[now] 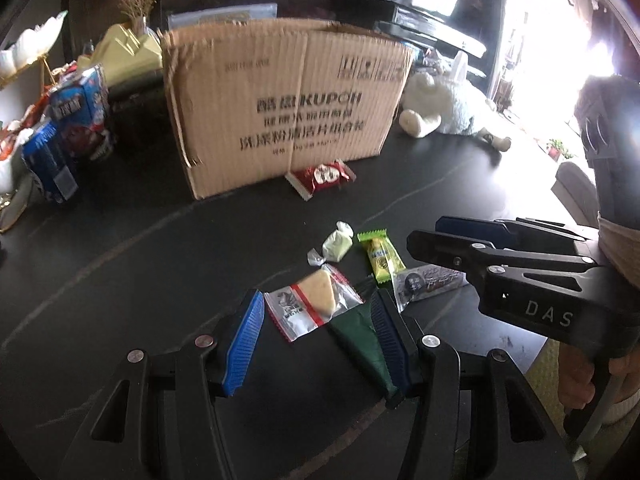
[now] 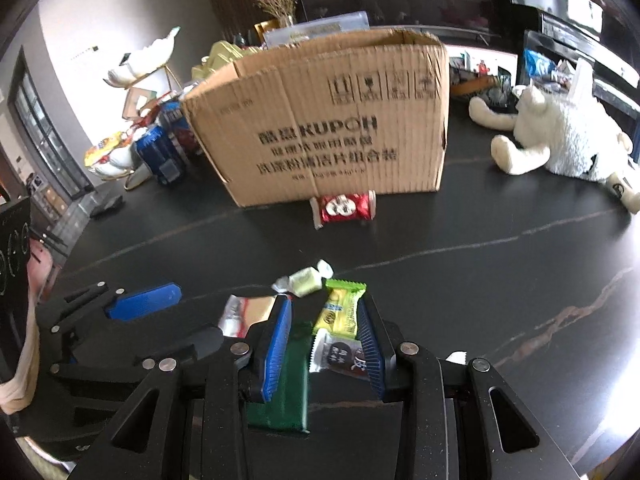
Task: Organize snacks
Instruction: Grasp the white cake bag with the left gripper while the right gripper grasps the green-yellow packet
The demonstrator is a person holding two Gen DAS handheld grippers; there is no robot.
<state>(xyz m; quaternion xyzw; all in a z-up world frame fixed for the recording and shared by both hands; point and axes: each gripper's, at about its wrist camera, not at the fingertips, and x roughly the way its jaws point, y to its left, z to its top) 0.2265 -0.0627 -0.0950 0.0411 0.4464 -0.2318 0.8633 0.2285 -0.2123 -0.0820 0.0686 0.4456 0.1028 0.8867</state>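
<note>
Small snacks lie on the dark table before an open cardboard box (image 1: 280,108) (image 2: 332,128). My left gripper (image 1: 316,332) is open around a clear packet holding a yellow wedge (image 1: 316,304), with a dark green packet (image 1: 364,340) by its right finger. My right gripper (image 2: 324,344) is open above a grey-and-black packet (image 2: 340,354) and the green-yellow candy (image 2: 340,308); the dark green packet (image 2: 288,384) lies under its left finger. A pale wrapped candy (image 1: 338,246) (image 2: 306,280) and a red packet (image 1: 322,176) (image 2: 344,208) lie farther off.
Blue snack boxes (image 1: 76,120) (image 2: 160,152) stand left of the box. A white plush toy (image 1: 452,104) (image 2: 560,136) lies to the right. A white tiered stand (image 1: 24,52) sits at far left. Dark furniture stands behind.
</note>
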